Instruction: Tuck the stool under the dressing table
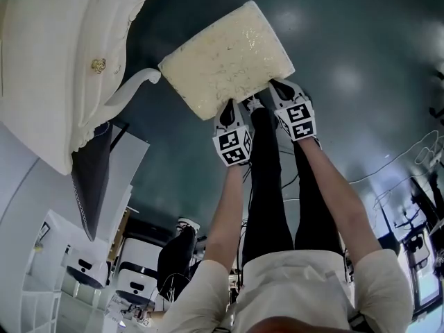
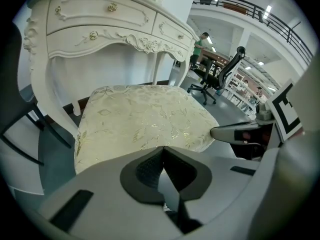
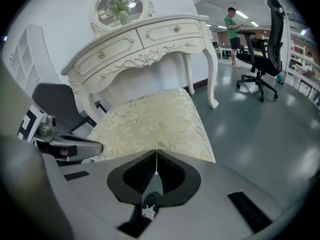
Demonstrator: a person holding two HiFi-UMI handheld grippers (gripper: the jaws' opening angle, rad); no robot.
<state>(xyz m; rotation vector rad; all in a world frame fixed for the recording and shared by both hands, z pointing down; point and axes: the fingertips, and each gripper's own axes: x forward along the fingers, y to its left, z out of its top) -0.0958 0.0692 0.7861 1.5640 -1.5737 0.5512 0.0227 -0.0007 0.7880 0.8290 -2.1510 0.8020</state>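
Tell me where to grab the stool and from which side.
Take the stool by the near edge of its padded seat, coming from the side away from the dressing table. The seat is flat, its far end facing the gap between the table legs. The left tongs and right tongs sit there, jaws together.

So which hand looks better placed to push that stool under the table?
Left, probably. The left hand-held gripper meets the stool nearer its edge's middle; the right hand-held gripper sits by a corner and might twist it.
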